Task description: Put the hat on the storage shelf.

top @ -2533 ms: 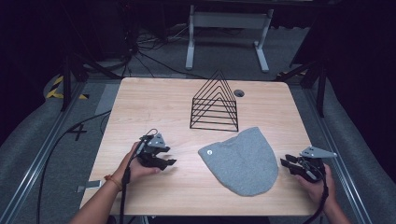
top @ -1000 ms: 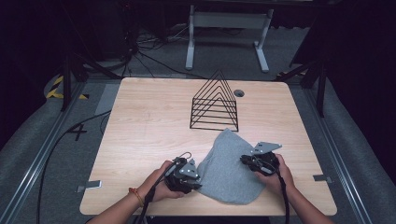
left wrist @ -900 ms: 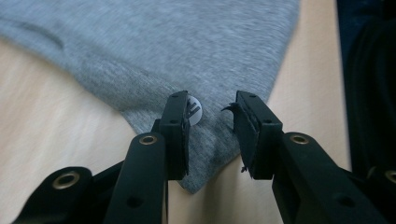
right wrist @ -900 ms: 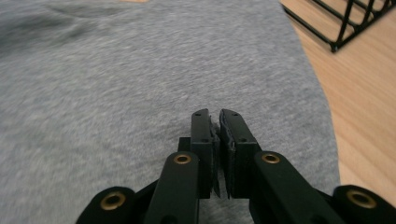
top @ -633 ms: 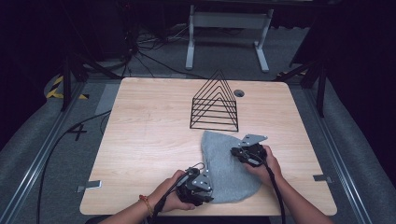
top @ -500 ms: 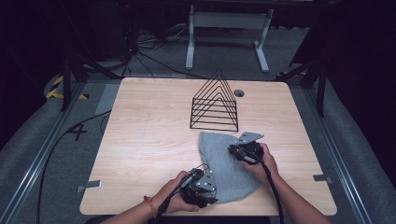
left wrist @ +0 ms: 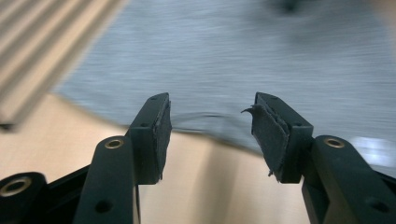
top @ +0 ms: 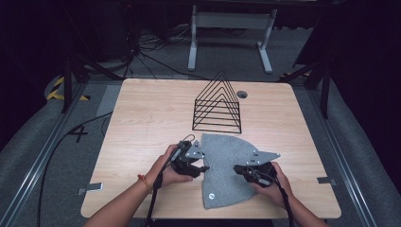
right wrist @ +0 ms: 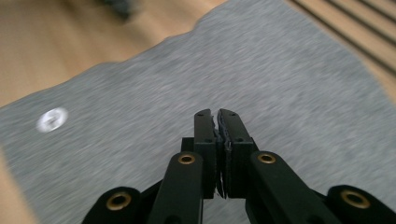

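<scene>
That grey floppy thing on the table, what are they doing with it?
A person works on a grey cloth lying flat on the wooden table, with a gripper in each hand. The left gripper is open at the cloth's edge. The right gripper is shut over the cloth. A black wire rack stands behind.

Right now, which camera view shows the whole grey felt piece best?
The high view: the grey felt piece lies flat on the table with almost its full outline visible, including the small round tag. The left gripper view shows a blurred edge of it beyond the open left tool. The right gripper view shows its surface past the closed right tool.
</scene>
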`<state>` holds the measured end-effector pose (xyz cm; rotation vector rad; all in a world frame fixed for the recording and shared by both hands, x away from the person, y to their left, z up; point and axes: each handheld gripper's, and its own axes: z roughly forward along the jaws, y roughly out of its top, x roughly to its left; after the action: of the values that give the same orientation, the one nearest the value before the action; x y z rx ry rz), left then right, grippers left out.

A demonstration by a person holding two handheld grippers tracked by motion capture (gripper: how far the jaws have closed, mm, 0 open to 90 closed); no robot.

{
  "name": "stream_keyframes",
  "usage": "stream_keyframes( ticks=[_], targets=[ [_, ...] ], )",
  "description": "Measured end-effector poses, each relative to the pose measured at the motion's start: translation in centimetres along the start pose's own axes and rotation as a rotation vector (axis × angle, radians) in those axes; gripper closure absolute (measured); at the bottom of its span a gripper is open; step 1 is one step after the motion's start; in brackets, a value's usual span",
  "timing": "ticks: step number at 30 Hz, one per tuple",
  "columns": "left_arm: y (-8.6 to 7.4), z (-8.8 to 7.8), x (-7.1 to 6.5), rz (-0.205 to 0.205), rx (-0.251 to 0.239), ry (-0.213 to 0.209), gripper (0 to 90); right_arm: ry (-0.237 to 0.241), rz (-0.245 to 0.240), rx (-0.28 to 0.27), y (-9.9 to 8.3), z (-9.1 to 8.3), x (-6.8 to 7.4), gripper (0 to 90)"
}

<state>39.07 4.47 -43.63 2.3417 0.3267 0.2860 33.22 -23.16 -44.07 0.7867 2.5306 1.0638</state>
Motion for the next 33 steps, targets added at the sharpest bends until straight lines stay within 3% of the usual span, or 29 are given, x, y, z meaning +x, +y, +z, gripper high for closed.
stream_keyframes(
  ticks=[2,3,4,5,8,9,10,12,13,16,18,20,22,24,26,29,33],
  targets=[
    [-0.1,0.8,1.3,-0.044,-0.020,-0.001,47.2,0.014,0.001,0.008,-0.4,-0.2,0.6,89.1],
    [-0.1,1.5,1.7,-0.026,-0.013,0.045,47.3,0.027,0.013,0.003,-0.7,-0.3,1.0,89.3],
    [0.0,1.9,2.0,-0.018,-0.006,0.058,47.6,0.038,0.013,0.005,-0.9,-0.4,1.4,89.4],
    [0.0,2.5,2.6,-0.032,-0.006,0.047,47.6,0.044,0.008,0.008,-1.1,-0.4,1.7,89.5],
    [0.2,3.6,3.7,-0.060,-0.022,0.078,48.3,0.087,-0.005,0.019,-1.6,-0.6,2.9,89.4],
    [0.4,4.0,3.9,-0.049,0.000,0.133,49.5,0.097,-0.008,0.023,-1.7,-0.7,3.1,89.3],
    [0.5,4.3,4.1,-0.051,0.023,0.158,50.6,0.110,-0.013,0.033,-1.8,-0.7,3.5,89.3],
    [0.4,4.8,5.0,-0.072,0.030,0.156,50.1,0.108,-0.036,0.058,-2.1,-0.7,4.1,89.1],
    [0.3,4.9,5.2,-0.056,0.042,0.166,50.4,0.114,-0.038,0.065,-2.2,-0.7,4.2,89.1],
    [0.3,4.9,5.3,-0.067,0.046,0.159,52.5,0.111,-0.037,0.084,-2.6,-0.7,4.0,89.1],
    [0.3,4.6,4.7,-0.047,0.067,0.161,54.4,0.109,-0.030,0.089,-2.7,-0.8,3.7,89.0],
    [0.1,4.1,4.2,-0.044,0.083,0.169,55.5,0.139,0.004,0.102,-2.8,-1.1,2.8,88.4],
    [-0.6,3.3,3.5,-0.076,0.095,0.150,55.6,0.111,0.016,0.106,-3.1,-1.4,2.0,88.1],
    [-1.3,2.2,2.5,-0.081,0.109,0.131,56.3,0.066,0.009,0.109,-3.3,-1.7,1.1,87.4],
    [-2.0,1.5,1.7,-0.097,0.105,0.088,59.2,0.029,0.032,0.109,-3.4,-1.7,0.2,87.4],
    [-3.2,0.3,-0.1,-0.121,0.080,0.041,60.7,-0.051,0.042,0.107,-3.2,-1.5,-1.3,87.4],
    [-4.2,-0.4,-2.2,-0.135,0.050,0.000,60.9,-0.100,0.090,0.090,-3.1,-1.0,-3.3,87.4]
  ],
)
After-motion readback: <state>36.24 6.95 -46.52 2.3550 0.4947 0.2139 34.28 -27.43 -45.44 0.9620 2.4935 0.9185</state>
